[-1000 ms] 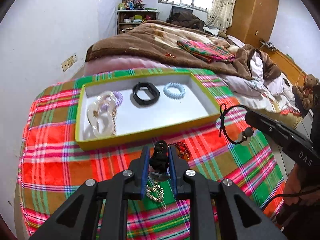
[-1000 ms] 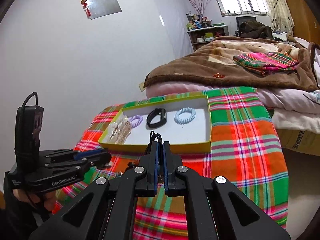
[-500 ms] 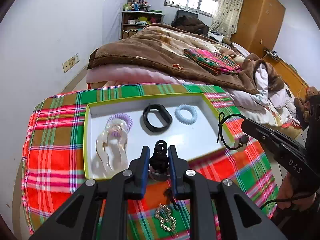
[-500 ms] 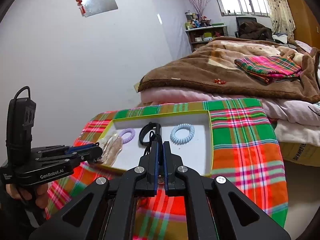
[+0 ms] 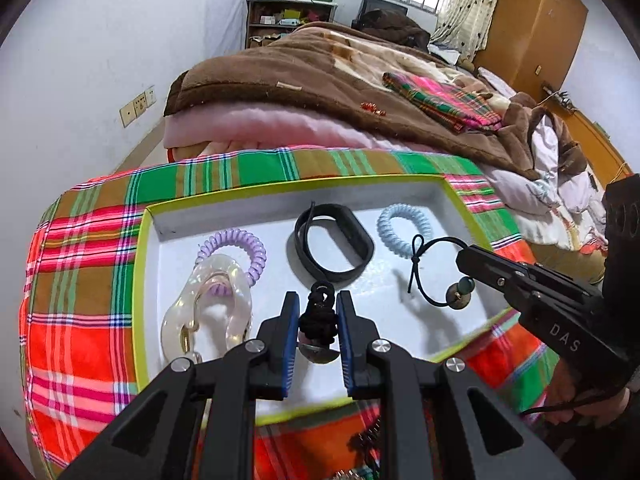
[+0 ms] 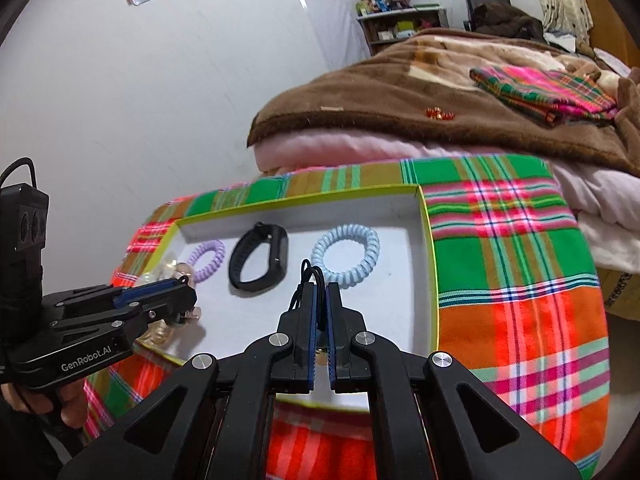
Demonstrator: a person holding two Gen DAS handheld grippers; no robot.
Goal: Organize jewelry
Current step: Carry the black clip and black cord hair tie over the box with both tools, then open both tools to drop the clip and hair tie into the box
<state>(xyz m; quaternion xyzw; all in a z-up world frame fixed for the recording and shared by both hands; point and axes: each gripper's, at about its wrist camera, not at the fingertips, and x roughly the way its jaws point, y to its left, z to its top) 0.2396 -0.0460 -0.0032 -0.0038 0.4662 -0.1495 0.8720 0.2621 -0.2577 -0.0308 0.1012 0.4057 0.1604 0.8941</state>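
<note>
Left gripper (image 5: 318, 318) clamped on a black knotted cord ornament (image 5: 317, 316), held above the near half of the yellow-rimmed tray (image 5: 141, 264). Right gripper (image 6: 320, 312) pinched tight on a thin black cord bracelet (image 5: 430, 270), its bead dangling over the tray at 3 o'clock. On the tray floor: clear hair claw (image 5: 208, 312) at 9 o'clock touching purple coil tie (image 5: 236, 250), black band (image 5: 334, 248) at 12, blue coil tie (image 5: 404, 228) at 1.

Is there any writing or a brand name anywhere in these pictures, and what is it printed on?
"GenRobot.AI": white letters on the black body of the left gripper, seen from the right wrist view.
"DAS": white letters on the black body of the right gripper, seen from the left wrist view; the word seems to run on out of sight.
Black print on the cardboard box at the right edge: too small and cut off to read.
Bottles and boxes on the far shelf: too small to read.
</note>
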